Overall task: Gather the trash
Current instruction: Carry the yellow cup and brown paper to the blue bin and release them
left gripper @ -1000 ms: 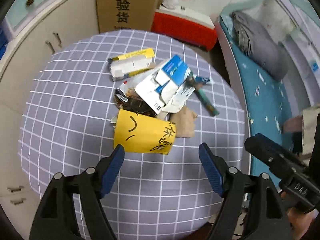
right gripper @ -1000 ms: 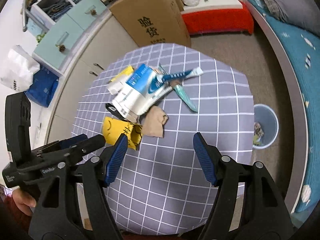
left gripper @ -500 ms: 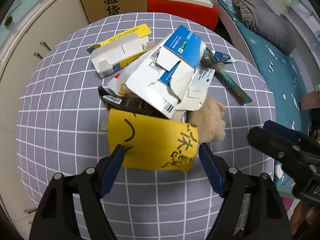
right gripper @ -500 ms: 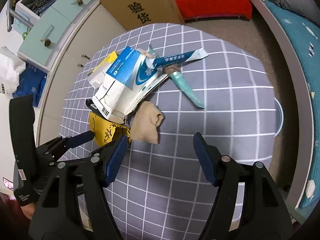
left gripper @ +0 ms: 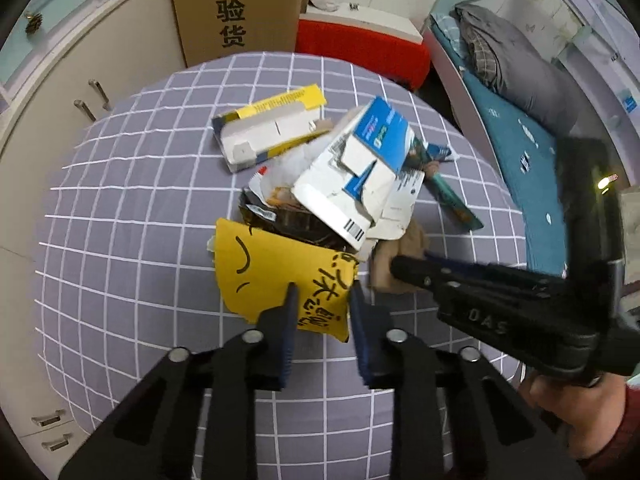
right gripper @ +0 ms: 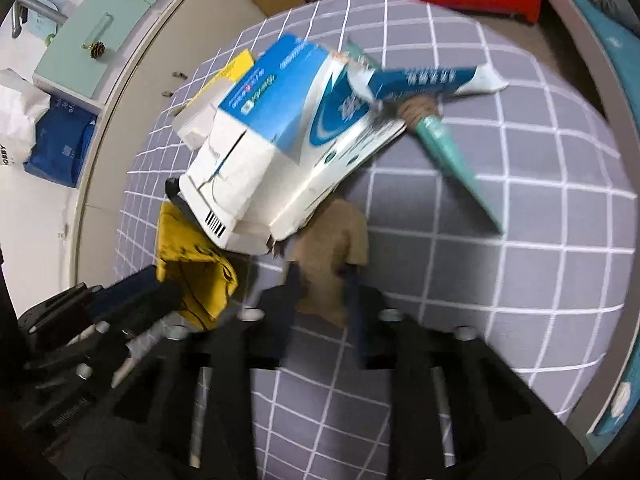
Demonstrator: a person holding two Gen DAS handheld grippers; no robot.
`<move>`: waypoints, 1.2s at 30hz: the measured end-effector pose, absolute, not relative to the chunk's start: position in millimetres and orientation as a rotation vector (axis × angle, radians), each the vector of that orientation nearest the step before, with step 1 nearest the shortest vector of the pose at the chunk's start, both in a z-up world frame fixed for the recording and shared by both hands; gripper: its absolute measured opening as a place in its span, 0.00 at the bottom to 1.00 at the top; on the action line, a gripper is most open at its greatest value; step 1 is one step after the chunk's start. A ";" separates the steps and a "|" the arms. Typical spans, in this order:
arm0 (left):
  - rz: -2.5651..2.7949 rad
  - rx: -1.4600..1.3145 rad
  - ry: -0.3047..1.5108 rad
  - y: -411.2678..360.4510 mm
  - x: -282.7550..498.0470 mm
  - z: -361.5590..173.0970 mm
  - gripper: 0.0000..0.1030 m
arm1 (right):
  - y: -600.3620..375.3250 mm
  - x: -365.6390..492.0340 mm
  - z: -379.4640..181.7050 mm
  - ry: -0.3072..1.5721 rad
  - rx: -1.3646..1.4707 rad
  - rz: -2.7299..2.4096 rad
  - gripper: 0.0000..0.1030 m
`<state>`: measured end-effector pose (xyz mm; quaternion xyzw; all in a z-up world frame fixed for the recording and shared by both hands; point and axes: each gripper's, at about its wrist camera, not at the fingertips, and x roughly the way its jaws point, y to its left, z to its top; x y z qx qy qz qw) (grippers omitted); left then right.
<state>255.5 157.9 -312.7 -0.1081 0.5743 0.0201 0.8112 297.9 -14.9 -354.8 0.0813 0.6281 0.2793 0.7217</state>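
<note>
Closing since half a second ago: left gripper [left gripper: 322, 300] now pinches the yellow wrapper [left gripper: 280, 276], right gripper [right gripper: 320, 280] pinches the tan wad [right gripper: 332, 248]. Both crumpled, at the pile's near edge; torn white-blue carton [right gripper: 272, 148] behind, on the checked table [left gripper: 120, 208].
</note>
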 end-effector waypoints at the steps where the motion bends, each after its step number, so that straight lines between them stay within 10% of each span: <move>1: 0.055 -0.230 1.217 158.3 255.4 -308.7 0.17 | -16.6 296.8 -354.6 1.390 0.186 0.624 0.11; 17: 0.140 -0.275 1.066 142.6 238.9 -226.6 0.03 | -75.4 274.6 -267.2 1.227 0.288 0.701 0.08; 36: -0.204 -0.170 1.035 -47.9 343.2 -186.8 0.02 | -263.2 306.8 -220.4 1.073 0.427 0.432 0.09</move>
